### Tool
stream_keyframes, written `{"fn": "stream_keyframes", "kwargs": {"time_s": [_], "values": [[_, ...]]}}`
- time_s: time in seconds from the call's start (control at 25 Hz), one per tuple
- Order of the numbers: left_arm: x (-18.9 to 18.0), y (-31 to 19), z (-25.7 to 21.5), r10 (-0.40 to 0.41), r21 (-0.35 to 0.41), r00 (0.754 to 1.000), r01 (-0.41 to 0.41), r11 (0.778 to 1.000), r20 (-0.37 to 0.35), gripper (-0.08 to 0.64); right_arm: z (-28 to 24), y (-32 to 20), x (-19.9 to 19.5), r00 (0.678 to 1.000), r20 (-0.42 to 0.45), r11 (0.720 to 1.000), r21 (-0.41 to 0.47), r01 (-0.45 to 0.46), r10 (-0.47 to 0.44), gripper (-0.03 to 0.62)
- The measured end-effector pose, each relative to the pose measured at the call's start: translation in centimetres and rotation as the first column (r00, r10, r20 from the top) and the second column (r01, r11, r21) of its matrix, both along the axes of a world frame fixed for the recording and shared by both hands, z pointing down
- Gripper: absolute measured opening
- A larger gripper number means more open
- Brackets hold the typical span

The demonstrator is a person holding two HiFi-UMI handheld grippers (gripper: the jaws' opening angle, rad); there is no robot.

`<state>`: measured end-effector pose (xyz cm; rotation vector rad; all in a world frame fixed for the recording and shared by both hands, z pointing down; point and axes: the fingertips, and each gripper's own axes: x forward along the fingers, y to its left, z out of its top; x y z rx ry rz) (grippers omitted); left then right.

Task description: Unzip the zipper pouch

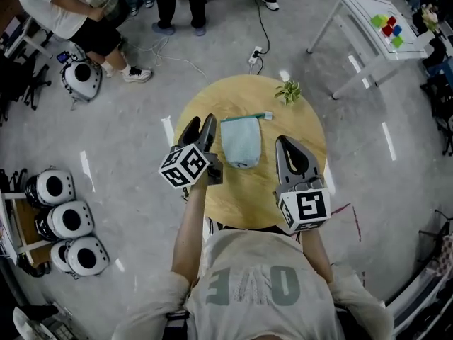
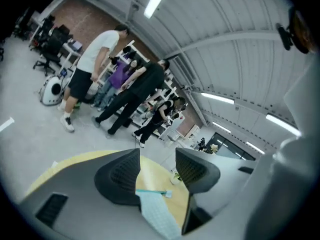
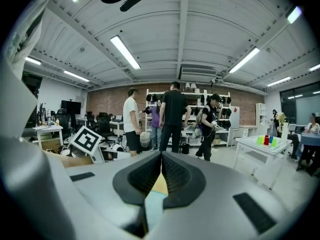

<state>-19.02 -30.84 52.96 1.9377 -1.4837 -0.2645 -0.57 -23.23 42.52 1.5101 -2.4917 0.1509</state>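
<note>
Bench [image 1: 233, 94]: round, wooden top; it carries a pouch [image 1: 241, 142] and a plant [image 1: 288, 91].

Pouch: pale blue, flat on the bench at its centre; a teal zip [image 1: 245, 117] runs along the side toward the far edge, with a small tab at the zip's right end; whether the zip is open or closed cannot be told.

Plant: small, green, at the far-right edge of the bench; well apart from the pouch.

Left tongs [image 1: 200, 126]: held over the left part of the bench, just beside the pouch's far-left corner; tips point toward the far edge; pads stand wide apart with nothing clamped; in the left gripper view the pouch and zip show through the gap, below the pads, without contact.

Right tongs [image 1: 284, 144]: held over the right part of the bench, to the right of the pouch and apart from it; pads are pressed together along their length with nothing between them; in the right gripper view a strip of pouch shows below the closed pads.

Floor [image 1: 127, 133]: grey; several people stand beyond the bench's far edge.
</note>
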Motion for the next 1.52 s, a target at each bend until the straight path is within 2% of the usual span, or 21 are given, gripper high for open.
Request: {"fn": "stream_keyframes", "kwargs": {"time_s": [0.08,0.16,0.36,0.56,0.76,0.92,1.08,1.28,1.4,1.52], "values": [[0.5,-1.0,3.4,0.014,-0.09,0.999,-0.018,0.996,-0.045,0.218,0.4,0.0,0.5,1.0,-0.014,1.0,-0.009,-0.006,0.006,0.029],[1.0,-1.7,6.8,0.027,-0.19,0.996,-0.041,0.981,-0.081,0.218,0.9,0.0,1.0,1.0,-0.021,1.0,-0.022,-0.016,0.016,0.029],[2.0,-2.3,13.1,0.019,-0.392,0.984,-0.088,0.916,-0.177,0.218,2.2,0.2,2.0,0.999,-0.018,0.997,-0.065,-0.049,0.048,0.029],[2.9,-2.8,15.8,-0.002,-0.499,0.965,-0.134,0.856,-0.264,0.216,3.0,0.4,2.6,0.998,-0.023,0.994,-0.09,-0.058,0.056,0.029],[3.6,-2.6,17.2,0.008,-0.561,0.961,-0.168,0.811,-0.277,0.198,3.3,0.7,2.9,0.998,-0.025,0.993,-0.102,-0.058,0.056,0.029],[4.0,-2.8,17.4,0.013,-0.572,0.957,-0.184,0.8,-0.29,0.175,3.4,1.0,2.9,0.999,-0.024,0.993,-0.11,-0.047,0.044,0.031],[4.0,-2.8,18.0,0.013,-0.595,0.963,-0.176,0.784,-0.268,0.093,3.5,1.3,2.6,0.999,-0.025,0.993,-0.113,-0.033,0.031,0.029],[4.2,-2.6,18.3,0.026,-0.601,0.967,-0.179,0.779,-0.254,0.066,3.7,1.7,2.5,0.999,-0.029,0.993,-0.118,-0.024,0.02,0.029],[4.5,-2.8,17.8,0.044,-0.591,0.968,-0.187,0.784,-0.248,0.054,3.6,1.6,2.8,1.0,-0.025,0.993,-0.114,-0.021,0.018,0.03],[4.8,-3.3,16.4,0.068,-0.559,0.969,-0.194,0.806,-0.238,0.043,3.2,1.5,2.8,1.0,-0.02,0.995,-0.101,-0.016,0.014,0.03]]}}
